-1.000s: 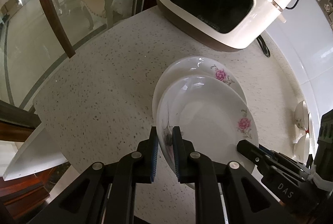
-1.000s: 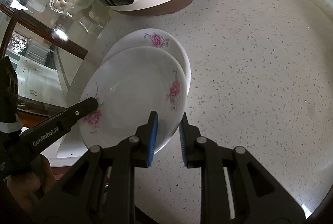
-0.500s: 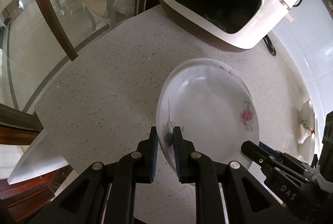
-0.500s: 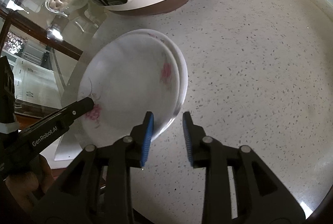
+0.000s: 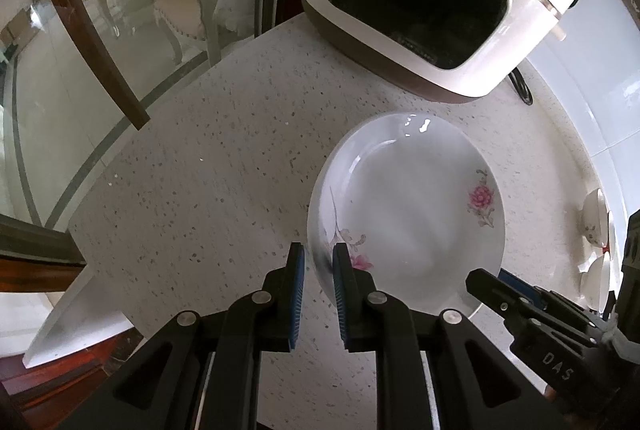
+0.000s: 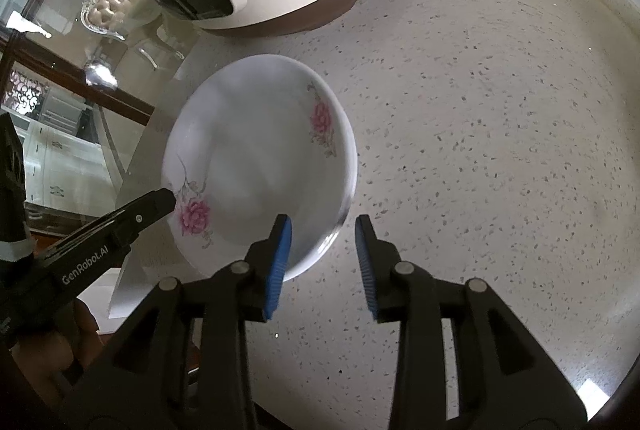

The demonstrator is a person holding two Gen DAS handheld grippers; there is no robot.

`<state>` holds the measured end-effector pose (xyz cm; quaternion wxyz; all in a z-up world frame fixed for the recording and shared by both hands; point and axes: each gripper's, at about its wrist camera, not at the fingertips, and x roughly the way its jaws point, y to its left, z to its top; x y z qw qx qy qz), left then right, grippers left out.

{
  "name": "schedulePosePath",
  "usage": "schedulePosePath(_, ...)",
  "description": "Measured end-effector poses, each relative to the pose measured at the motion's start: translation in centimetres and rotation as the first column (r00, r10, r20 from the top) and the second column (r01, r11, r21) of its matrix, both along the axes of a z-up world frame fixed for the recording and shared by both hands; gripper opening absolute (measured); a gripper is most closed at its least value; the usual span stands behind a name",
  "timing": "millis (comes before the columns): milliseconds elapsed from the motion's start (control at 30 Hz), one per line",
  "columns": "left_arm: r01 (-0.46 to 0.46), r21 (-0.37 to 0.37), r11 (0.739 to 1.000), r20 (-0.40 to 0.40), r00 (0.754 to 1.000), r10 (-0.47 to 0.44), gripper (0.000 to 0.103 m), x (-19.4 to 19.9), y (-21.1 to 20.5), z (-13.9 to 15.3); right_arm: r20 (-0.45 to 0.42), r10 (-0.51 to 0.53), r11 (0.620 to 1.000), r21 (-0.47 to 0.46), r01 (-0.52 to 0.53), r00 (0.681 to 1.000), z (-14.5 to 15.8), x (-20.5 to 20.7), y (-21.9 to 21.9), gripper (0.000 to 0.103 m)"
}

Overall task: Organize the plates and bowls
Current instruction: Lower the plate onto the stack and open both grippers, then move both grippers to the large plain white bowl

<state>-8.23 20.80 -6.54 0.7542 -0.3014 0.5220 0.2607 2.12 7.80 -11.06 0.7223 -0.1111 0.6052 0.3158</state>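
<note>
Speckled worktop [image 5: 208, 166] carries our stacked plate [image 5: 404, 214], rim between the narrowly parted left hand-held gripper [image 5: 318, 270]; right hand-held gripper [image 6: 322, 258] released, so we should withdraw level, without nudging.

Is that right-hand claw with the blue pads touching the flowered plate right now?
Apart. In the right wrist view, the right gripper stands open around the plate rim, with gaps beside both pads.

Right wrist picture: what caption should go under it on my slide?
Open right gripper straddles the rim of a flowered plate on the speckled counter, left gripper at its far edge.
</note>
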Motion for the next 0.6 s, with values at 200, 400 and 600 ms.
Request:
schedulePosePath(200, -0.005, 0.065, 0.998, -0.021, 1.0, 0.006, 0.038, 0.4, -0.2, 0.7, 0.017, -0.014, 1.0, 0.007, 0.014, 1.0, 0.6, 0.8, -0.6, 0.045)
schedulePosePath(400, 0.034, 0.143, 0.989, -0.023, 0.999, -0.032, 0.045, 1.8, -1.5, 2.0, 0.044, -0.043, 0.999, 0.018, 0.042, 0.998, 1.4, 1.4, -2.1, 0.048)
schedulePosePath(600, 0.083, 0.194, 0.977, -0.021, 0.997, -0.081, 0.051, 3.3, -3.4, 3.0, 0.066, -0.088, 0.996, 0.03, 0.086, 0.994, 2.5, 2.2, -4.7, 0.051)
